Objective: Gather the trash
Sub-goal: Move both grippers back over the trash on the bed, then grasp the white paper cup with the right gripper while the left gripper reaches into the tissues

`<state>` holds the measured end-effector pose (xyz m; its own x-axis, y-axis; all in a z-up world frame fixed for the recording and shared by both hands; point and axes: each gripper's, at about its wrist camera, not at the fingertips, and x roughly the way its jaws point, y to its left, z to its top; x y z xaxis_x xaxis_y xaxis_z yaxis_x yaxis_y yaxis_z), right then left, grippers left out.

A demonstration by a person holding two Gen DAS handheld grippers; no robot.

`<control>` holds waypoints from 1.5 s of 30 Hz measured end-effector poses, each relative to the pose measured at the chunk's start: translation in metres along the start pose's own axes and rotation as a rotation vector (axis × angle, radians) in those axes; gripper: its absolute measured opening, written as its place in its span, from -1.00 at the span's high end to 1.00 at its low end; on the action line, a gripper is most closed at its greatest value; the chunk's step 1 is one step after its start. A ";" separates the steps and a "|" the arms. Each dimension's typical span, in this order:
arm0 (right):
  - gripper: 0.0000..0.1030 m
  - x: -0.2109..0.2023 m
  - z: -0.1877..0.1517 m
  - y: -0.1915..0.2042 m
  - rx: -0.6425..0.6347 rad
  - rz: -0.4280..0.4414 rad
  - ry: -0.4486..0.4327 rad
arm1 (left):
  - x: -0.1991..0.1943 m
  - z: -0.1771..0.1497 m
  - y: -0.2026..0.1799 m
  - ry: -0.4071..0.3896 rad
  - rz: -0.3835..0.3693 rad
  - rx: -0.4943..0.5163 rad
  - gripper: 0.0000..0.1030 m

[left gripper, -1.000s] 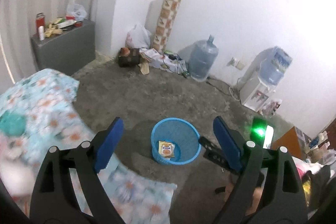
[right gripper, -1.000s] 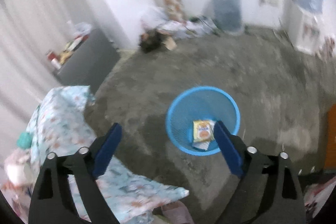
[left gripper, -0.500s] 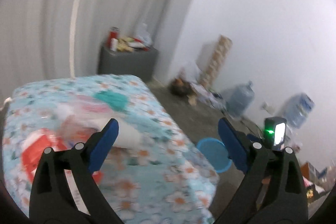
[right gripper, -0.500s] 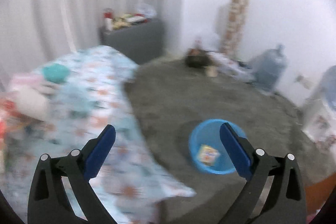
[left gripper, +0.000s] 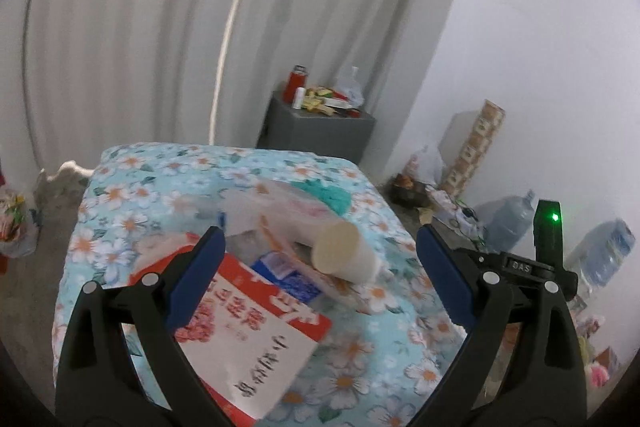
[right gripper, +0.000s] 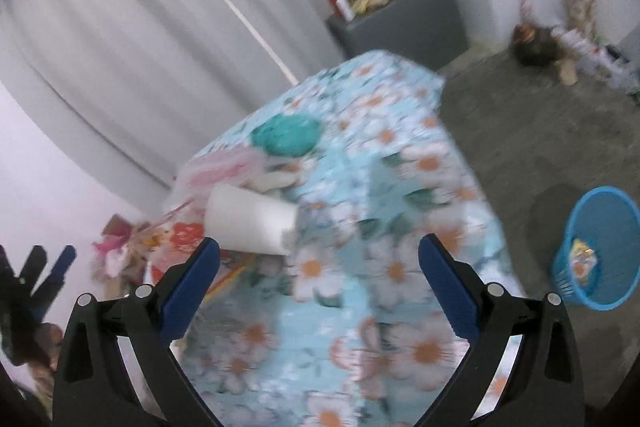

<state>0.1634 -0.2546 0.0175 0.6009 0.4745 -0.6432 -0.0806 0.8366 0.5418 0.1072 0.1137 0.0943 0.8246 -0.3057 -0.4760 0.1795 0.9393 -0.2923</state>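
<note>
Trash lies on a table under a floral cloth point(left gripper: 132, 195). A white paper cup point(left gripper: 344, 255) rests on its side on a red and white printed packet point(left gripper: 248, 319), beside a blue wrapper point(left gripper: 286, 275), a clear plastic bag point(left gripper: 272, 203) and a teal lump point(left gripper: 326, 193). My left gripper point(left gripper: 320, 239) hangs open above this pile, holding nothing. My right gripper point(right gripper: 319, 245) is open and empty over the cloth, just right of the cup point(right gripper: 250, 225). The blue basket point(right gripper: 596, 211) stands on the floor at right with a yellow packet point(right gripper: 582, 259) inside.
A grey cabinet point(left gripper: 320, 127) with bottles and wrappers stands by the white curtain point(left gripper: 160, 27). Water jugs point(left gripper: 508, 223) and floor clutter point(left gripper: 412, 187) line the far wall. A black device with a green light point(left gripper: 548, 227) sits at the right. The right wrist view is blurred.
Both views have swung away from the blue basket on the floor and onto the table with the trash pile. Both grippers stayed open and empty.
</note>
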 end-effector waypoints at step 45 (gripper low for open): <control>0.86 0.077 0.027 0.057 -0.143 -0.129 0.125 | 0.135 0.031 0.069 0.282 -0.143 -0.347 0.12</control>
<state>0.2264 -0.1778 0.0128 0.5109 0.3839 -0.7692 -0.1263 0.9186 0.3745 0.2480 0.1423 0.0357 0.6181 -0.5038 -0.6034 0.0514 0.7919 -0.6085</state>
